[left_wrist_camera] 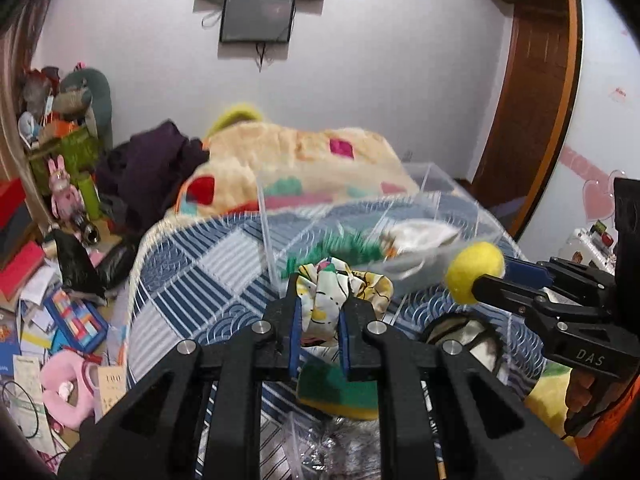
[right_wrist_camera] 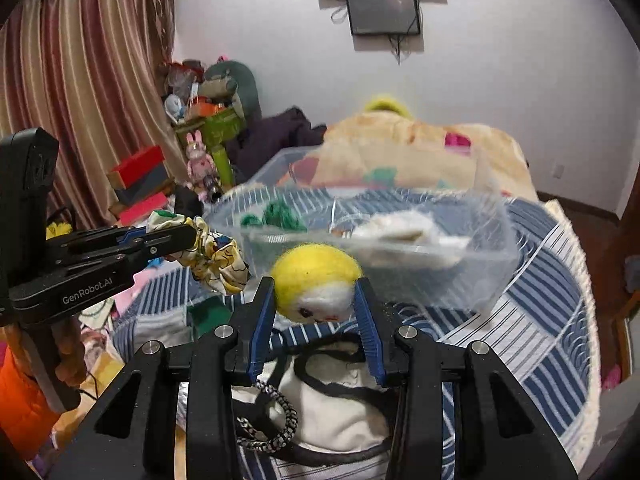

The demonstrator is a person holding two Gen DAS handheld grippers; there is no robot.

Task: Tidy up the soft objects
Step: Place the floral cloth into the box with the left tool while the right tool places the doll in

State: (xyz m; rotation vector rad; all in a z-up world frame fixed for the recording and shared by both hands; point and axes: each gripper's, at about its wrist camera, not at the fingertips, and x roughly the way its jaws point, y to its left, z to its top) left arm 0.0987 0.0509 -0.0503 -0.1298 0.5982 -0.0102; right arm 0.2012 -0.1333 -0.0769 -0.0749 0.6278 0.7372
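A patterned fabric scrunchie [left_wrist_camera: 340, 288], white and yellow with cartoon prints, is sitting pinched between the blue pads of the left gripper [left_wrist_camera: 319, 322], which is holding it up above the bed [left_wrist_camera: 192, 272]. A felt ball toy [right_wrist_camera: 318, 288] with a yellow top and a small white face is being squeezed in the right gripper [right_wrist_camera: 316, 316], its fingers closing on both sides of it. Both soft things are hanging just in front of a clear plastic bin [right_wrist_camera: 460, 248] that is lying on the blue-and-white patchwork quilt; inside the bin a green fuzzy item [right_wrist_camera: 280, 216] and a white cloth piece [right_wrist_camera: 404, 228] are resting, blurred by motion. Below the right gripper a white drawstring pouch [right_wrist_camera: 340, 412] with black cords is lying on the quilt, and a black-and-white braided band [right_wrist_camera: 276, 420] is sitting beside it. Beyond the bin a cream blanket [left_wrist_camera: 304, 160] with coloured patches is piling up across the bed.
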